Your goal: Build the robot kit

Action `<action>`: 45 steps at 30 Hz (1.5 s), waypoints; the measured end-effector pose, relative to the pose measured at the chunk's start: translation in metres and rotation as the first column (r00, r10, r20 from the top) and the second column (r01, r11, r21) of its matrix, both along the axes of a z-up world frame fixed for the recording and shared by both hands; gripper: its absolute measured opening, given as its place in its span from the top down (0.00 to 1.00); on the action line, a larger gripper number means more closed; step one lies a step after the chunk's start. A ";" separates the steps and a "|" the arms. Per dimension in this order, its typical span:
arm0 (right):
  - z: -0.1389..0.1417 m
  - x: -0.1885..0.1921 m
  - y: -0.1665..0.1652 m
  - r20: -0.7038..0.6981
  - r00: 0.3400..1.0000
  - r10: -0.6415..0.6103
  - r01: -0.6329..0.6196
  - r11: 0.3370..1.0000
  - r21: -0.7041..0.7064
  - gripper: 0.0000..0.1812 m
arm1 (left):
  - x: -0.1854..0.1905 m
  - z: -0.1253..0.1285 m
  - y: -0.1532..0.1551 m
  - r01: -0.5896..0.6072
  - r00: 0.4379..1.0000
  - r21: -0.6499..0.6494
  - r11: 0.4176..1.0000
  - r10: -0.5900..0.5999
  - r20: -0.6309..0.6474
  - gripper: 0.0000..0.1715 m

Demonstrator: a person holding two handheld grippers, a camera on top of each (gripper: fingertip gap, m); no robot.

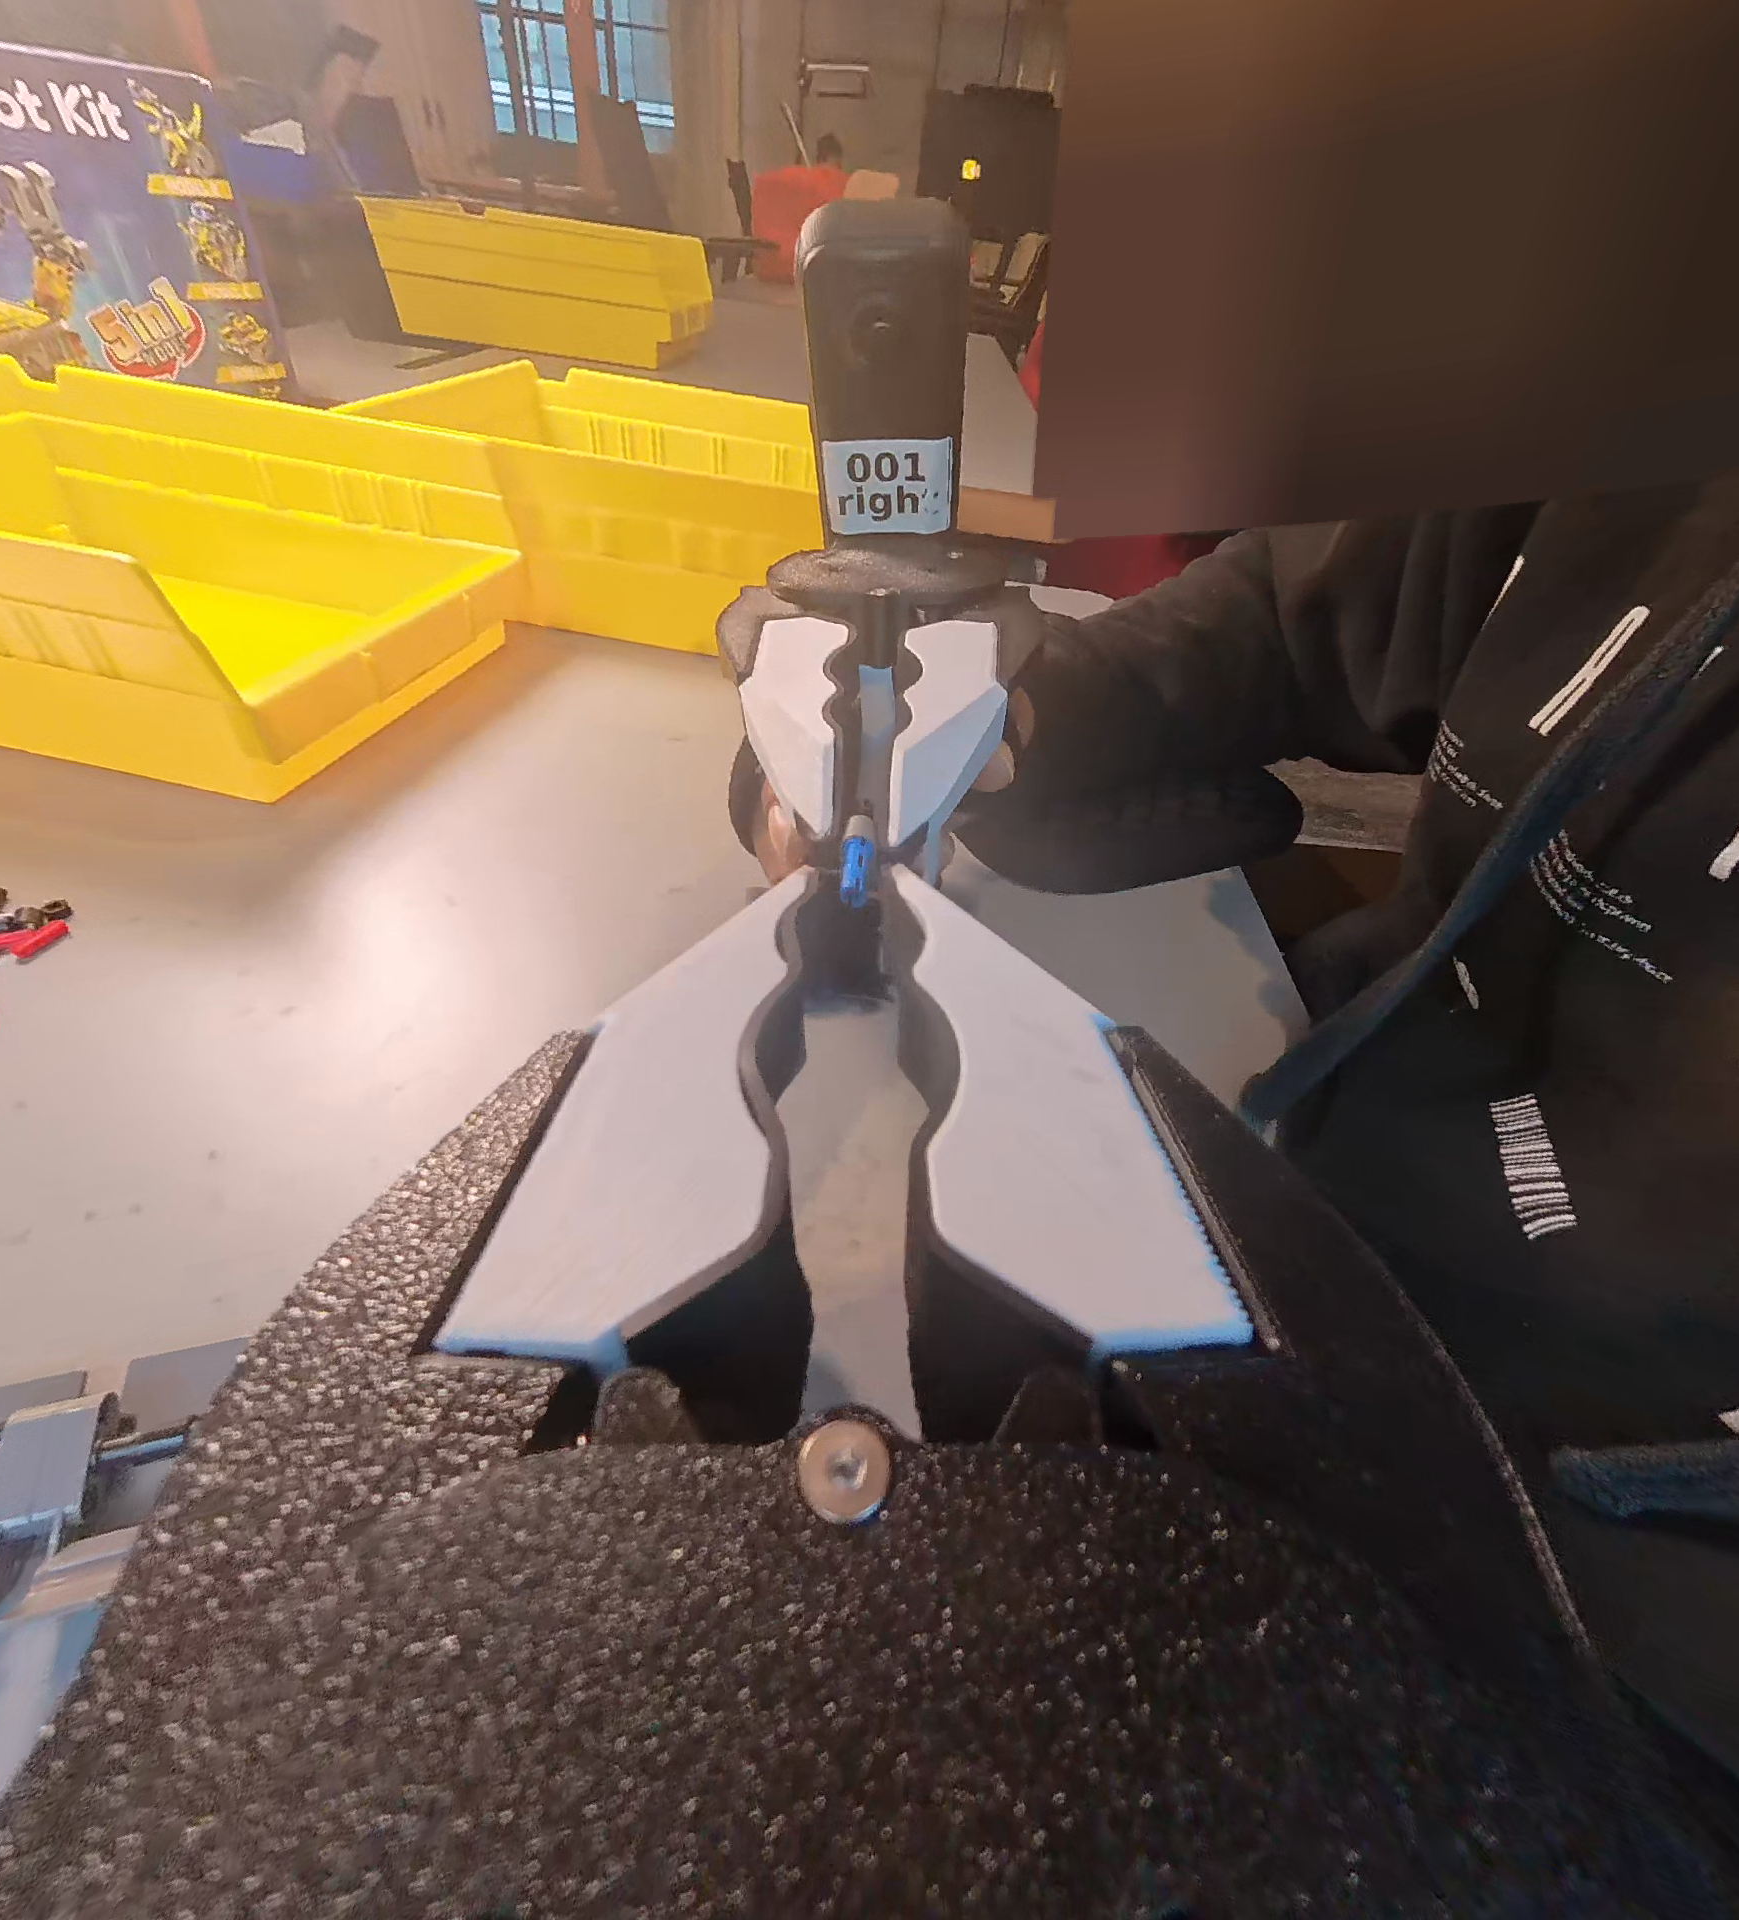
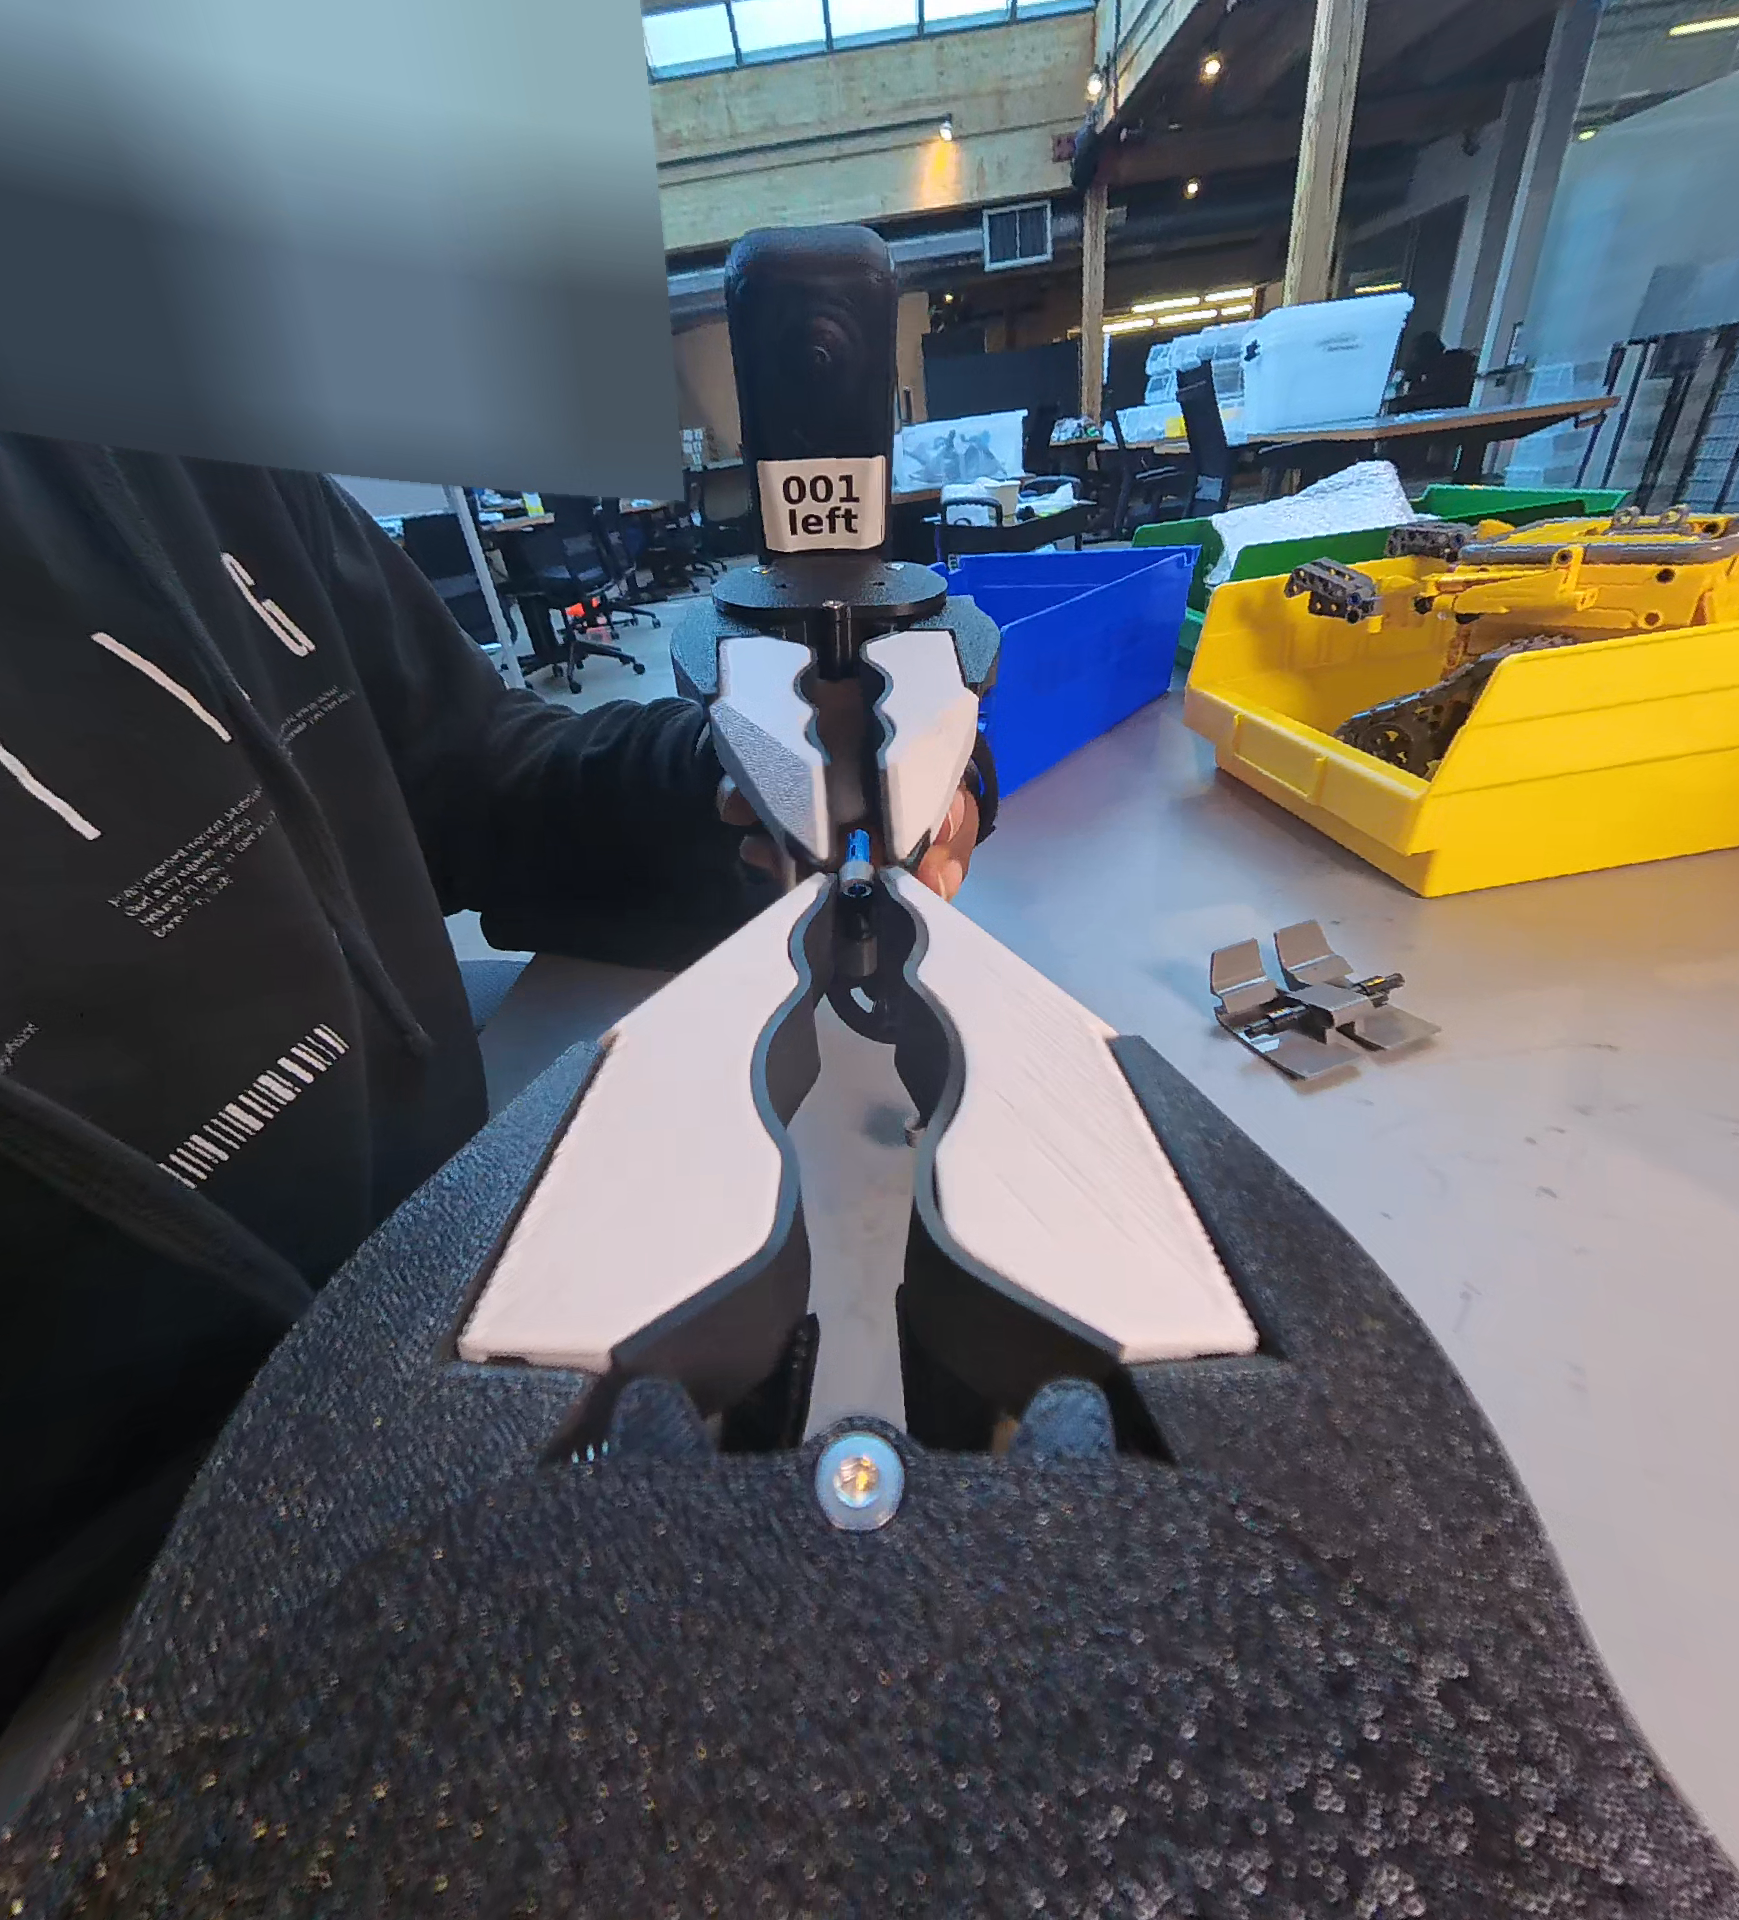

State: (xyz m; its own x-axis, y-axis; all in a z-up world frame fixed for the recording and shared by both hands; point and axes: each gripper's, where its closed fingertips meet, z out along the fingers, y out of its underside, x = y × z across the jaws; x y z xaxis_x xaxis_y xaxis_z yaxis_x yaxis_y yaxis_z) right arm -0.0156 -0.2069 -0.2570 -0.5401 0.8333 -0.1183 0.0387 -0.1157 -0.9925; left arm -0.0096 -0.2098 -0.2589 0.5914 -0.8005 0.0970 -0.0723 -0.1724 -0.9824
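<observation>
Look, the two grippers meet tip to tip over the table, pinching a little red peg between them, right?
Nearly. The peg is blue, not red, as the left wrist view shows. The left gripper and right gripper do meet tip to tip over the table.

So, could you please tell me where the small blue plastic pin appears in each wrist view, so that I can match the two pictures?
Left wrist view: the small blue plastic pin sits at centre, between the tips of the two facing grippers.
Right wrist view: the same pin sits at centre, again where the tips meet.
Shared landmark: the grey tabletop beneath both grippers.
</observation>
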 end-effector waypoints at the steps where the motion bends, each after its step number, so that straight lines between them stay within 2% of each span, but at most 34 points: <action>1: 0.000 0.000 0.000 0.000 1.000 -0.001 0.001 1.000 0.003 0.96 | 0.000 0.001 0.000 -0.003 1.000 0.006 1.000 0.003 0.001 0.97; 7: 0.004 0.002 -0.001 -0.007 1.000 0.022 -0.022 0.999 -0.036 0.96 | 0.003 0.005 -0.001 -0.001 0.999 0.045 0.999 0.003 -0.040 0.99; 11: 0.005 0.004 -0.005 -0.021 0.999 0.033 -0.033 0.999 -0.015 0.94 | 0.004 0.005 -0.003 0.009 0.998 0.086 0.996 -0.003 -0.064 0.99; 24: 0.004 0.004 -0.003 -0.037 0.999 0.020 -0.018 0.999 0.036 0.96 | 0.007 0.006 -0.001 -0.007 0.998 0.109 0.994 0.013 -0.056 0.99; 34: 0.001 0.004 -0.004 -0.021 0.999 0.030 -0.028 0.996 0.083 0.97 | 0.007 0.004 -0.001 -0.001 0.999 0.101 0.995 0.007 -0.054 0.99; 38: -0.001 0.002 -0.002 -0.023 1.000 0.006 -0.004 0.995 0.103 0.97 | 0.004 0.003 0.000 0.003 1.000 0.059 0.998 -0.003 -0.007 0.98; 39: -0.002 0.001 -0.001 -0.020 1.000 0.006 -0.005 0.996 0.093 0.97 | 0.002 0.004 0.001 -0.005 1.000 0.056 0.998 0.004 0.008 0.97; 41: 0.000 0.002 0.005 -0.017 1.000 0.001 0.000 0.999 0.049 0.97 | -0.011 0.008 0.001 -0.034 0.999 0.050 0.998 0.033 0.033 0.88; 43: 0.004 0.003 0.019 -0.020 0.999 -0.037 0.037 0.999 0.003 0.97 | -0.033 -0.006 0.002 -0.073 0.997 -0.018 0.997 0.073 -0.018 0.85; 45: 0.004 0.003 0.035 -0.008 0.997 -0.081 0.081 0.996 -0.021 0.97 | -0.051 -0.036 -0.002 -0.085 0.989 -0.133 0.987 0.068 -0.128 0.85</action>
